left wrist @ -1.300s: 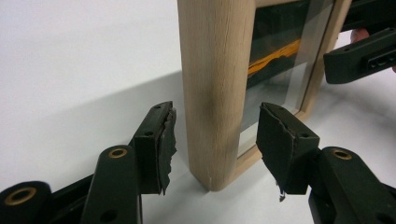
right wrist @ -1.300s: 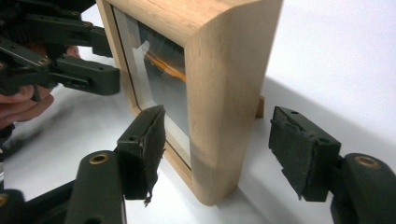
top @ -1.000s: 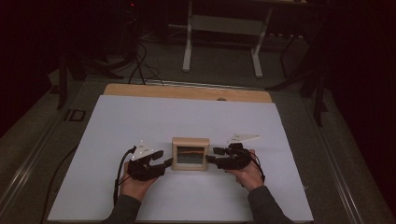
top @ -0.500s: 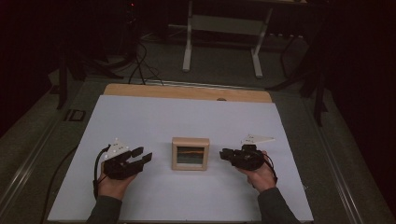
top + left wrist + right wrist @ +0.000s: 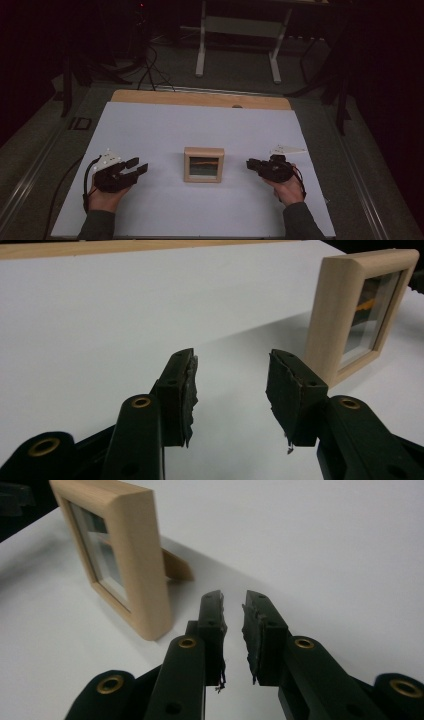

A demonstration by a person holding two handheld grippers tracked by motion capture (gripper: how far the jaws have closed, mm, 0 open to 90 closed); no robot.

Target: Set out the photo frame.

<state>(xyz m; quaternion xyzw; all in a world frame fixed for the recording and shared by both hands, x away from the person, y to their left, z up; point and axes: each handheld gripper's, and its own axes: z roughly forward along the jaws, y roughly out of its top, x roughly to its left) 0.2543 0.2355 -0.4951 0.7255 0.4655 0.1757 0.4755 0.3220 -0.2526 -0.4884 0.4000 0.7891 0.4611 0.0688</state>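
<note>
on the white table cover [image 5: 150, 130], seen from the high view, we find the wooden picture frame [image 5: 203, 164] standing upright at the centre, with the left gripper [image 5: 136, 167] well apart on one side and the right gripper [image 5: 251, 164] well apart on the other, both empty. we judge the frame to be free-standing on a rear prop, so any sideways contact from either tool could tip it onto its glass. along the left gripper view, we note its jaws standing moderately wide with nothing between them, the picture frame [image 5: 362, 310] off to one side; a return approach at this gap risks one pad striking the wood edge rather than straddling it. along the right gripper view, we note the jaws have just been closing to a narrow gap, nothing between them, beside the picture frame [image 5: 117, 545] and its rear prop [image 5: 176, 566]. we judge that a narrow gap cannot admit the frame, and a low sweep could knock the prop out.
</note>
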